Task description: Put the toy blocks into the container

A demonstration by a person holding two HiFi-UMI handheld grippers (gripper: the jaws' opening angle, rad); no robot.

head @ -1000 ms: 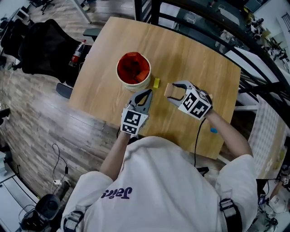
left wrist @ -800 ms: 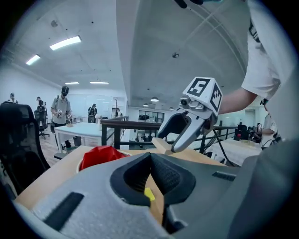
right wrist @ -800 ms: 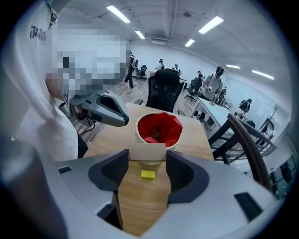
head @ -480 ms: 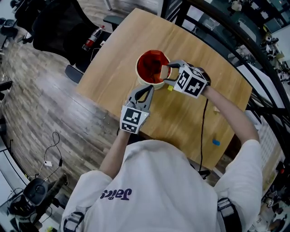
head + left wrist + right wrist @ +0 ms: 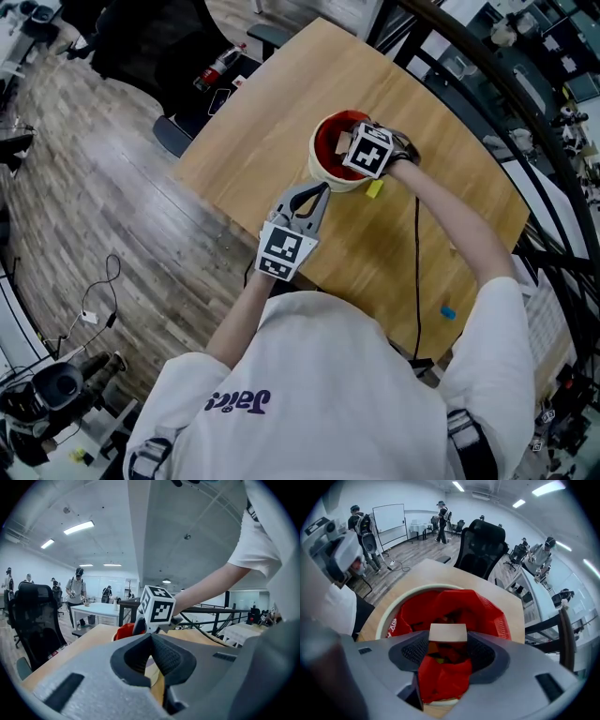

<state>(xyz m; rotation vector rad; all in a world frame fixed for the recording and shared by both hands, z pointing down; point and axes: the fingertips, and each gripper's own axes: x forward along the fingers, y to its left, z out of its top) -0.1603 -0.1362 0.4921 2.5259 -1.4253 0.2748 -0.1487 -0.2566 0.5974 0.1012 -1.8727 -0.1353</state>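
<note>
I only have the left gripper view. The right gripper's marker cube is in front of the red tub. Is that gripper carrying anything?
Observer: Yes. In its own view the right gripper is shut on a tan block.
Operator: Is it over the tub or short of it?
Observer: Over it. The red-lined tub opens directly beyond the jaws, and the block is not yet released.
Operator: Any blocks left on the table?
Observer: The head view shows a yellow block lying on the table just beside the tub.
</note>
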